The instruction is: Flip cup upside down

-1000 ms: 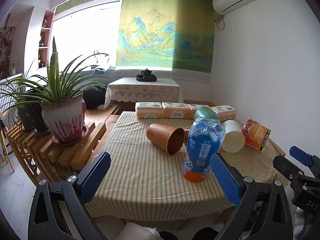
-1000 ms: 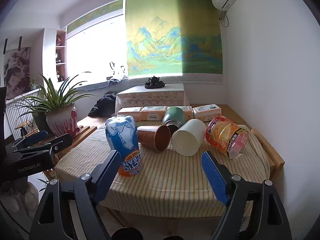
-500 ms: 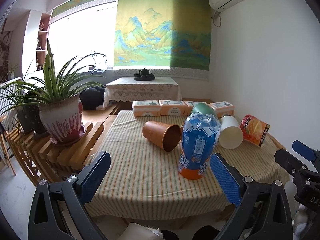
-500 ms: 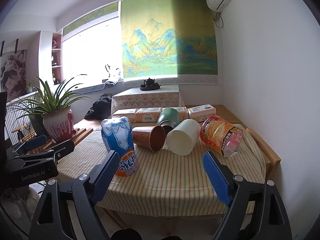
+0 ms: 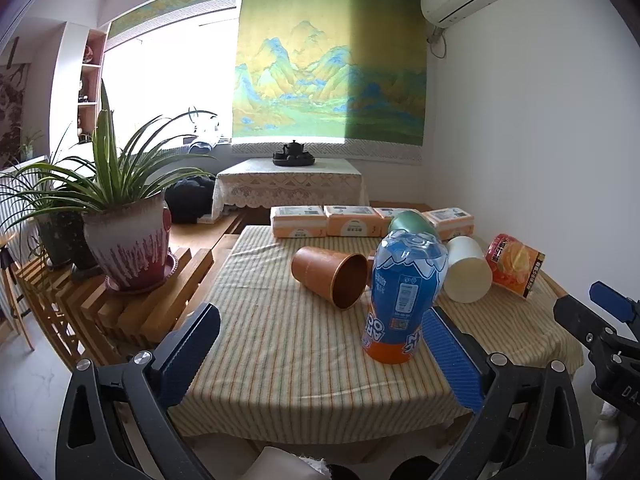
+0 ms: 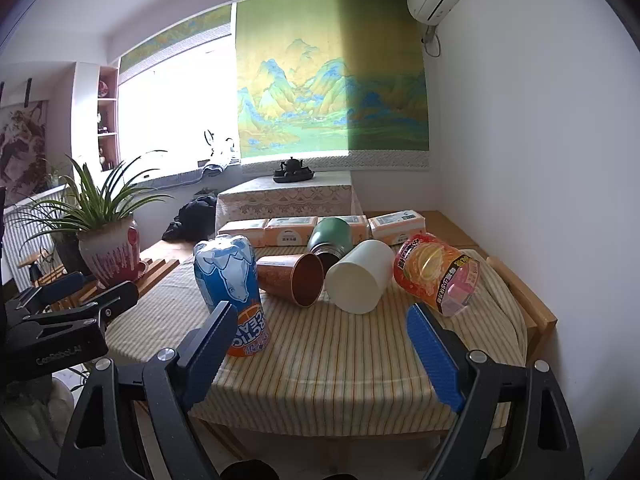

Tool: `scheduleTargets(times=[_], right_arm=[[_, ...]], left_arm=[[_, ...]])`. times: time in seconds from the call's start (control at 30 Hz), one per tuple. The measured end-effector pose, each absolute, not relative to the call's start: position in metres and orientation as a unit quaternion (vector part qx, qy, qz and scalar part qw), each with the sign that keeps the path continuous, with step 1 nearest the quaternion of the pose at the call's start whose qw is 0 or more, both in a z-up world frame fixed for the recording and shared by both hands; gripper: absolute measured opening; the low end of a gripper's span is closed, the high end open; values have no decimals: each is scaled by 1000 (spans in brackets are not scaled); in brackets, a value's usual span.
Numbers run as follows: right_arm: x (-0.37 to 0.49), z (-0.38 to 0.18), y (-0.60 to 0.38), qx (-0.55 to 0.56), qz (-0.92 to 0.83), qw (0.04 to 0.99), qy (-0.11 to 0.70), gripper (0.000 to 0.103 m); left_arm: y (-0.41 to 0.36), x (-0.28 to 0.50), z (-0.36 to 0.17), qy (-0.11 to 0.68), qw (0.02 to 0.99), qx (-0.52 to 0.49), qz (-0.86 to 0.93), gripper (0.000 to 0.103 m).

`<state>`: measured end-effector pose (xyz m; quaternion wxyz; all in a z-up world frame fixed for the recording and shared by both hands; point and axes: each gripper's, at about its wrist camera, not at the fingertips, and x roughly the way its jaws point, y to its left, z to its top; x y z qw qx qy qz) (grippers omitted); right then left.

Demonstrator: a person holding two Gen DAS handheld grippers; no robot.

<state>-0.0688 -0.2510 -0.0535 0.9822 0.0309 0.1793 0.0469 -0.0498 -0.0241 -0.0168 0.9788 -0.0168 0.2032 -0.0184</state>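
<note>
Counter [image 5: 288,344] with striped cloth carries brown cup [image 5: 330,276], lying on side, mouth toward cameras, between upside-down blue bottle [image 5: 404,296] and white cup [image 6: 358,282]. Left gripper [image 5: 320,354] fingers spread, empty, short of counter. Right gripper [image 6: 322,350] fingers spread, empty.

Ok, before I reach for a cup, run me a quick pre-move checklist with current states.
1. Left gripper open, nothing between its fingers: ok.
2. Right gripper open and empty: ok.
3. Brown cup lying on its side, mouth toward the cameras, not yet flipped: ok to grasp.
4. White cup also on its side, right beside the brown cup; contact between them: cannot tell.
5. Upside-down blue bottle stands close in front of the cups on the left gripper's path: not ok.
6. Striped tablecloth has bare space in front for setting a cup down: ok.
</note>
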Motion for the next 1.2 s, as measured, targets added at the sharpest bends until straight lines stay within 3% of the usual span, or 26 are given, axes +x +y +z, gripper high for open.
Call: scheduleTargets(times=[1.2], right_arm=[[-65,-57,-257,38,35,982,180,84]], left_arm=[[-30,-45,-23,213,977,-16,-28,102]])
